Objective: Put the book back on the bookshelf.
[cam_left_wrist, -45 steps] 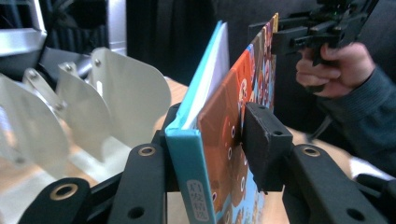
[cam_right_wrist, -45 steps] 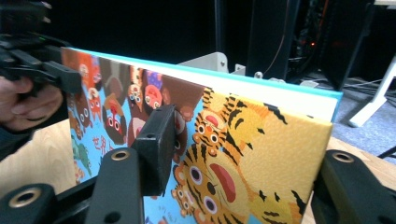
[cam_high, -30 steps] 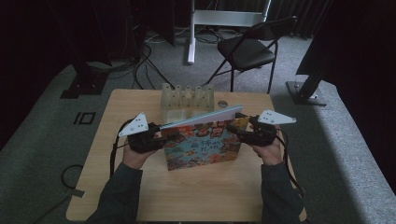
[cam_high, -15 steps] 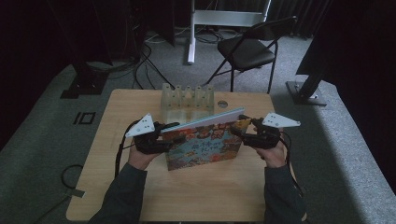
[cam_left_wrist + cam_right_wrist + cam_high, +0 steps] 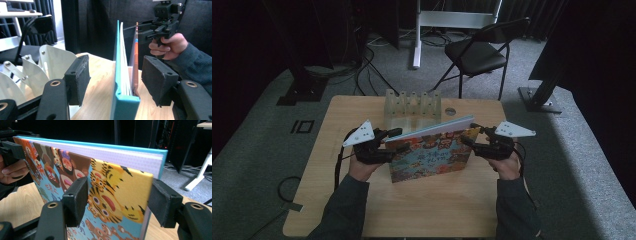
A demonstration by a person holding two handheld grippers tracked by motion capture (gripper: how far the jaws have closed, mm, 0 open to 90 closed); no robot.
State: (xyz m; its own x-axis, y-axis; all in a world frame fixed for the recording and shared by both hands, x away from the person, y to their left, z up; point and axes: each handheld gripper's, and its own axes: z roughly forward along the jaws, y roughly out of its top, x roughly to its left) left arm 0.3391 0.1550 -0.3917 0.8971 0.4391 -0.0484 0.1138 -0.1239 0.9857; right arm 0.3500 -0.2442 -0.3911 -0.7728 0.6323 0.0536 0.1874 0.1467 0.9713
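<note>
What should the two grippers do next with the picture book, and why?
Probably close both on the book. It stands upright on the table, and the left hand-held gripper and right hand-held gripper straddle its ends with open jaws, gaps visible.

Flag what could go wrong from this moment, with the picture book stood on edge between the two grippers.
1. The book stands on its edge with both sets of fingers open around its ends, the left gripper clear of the covers, so it could topple flat.
2. The front cover gapes away from the pages; the right gripper may pinch only that cover and let the rest swing open.
3. A backward fall could knock the clear rack behind it.
</note>
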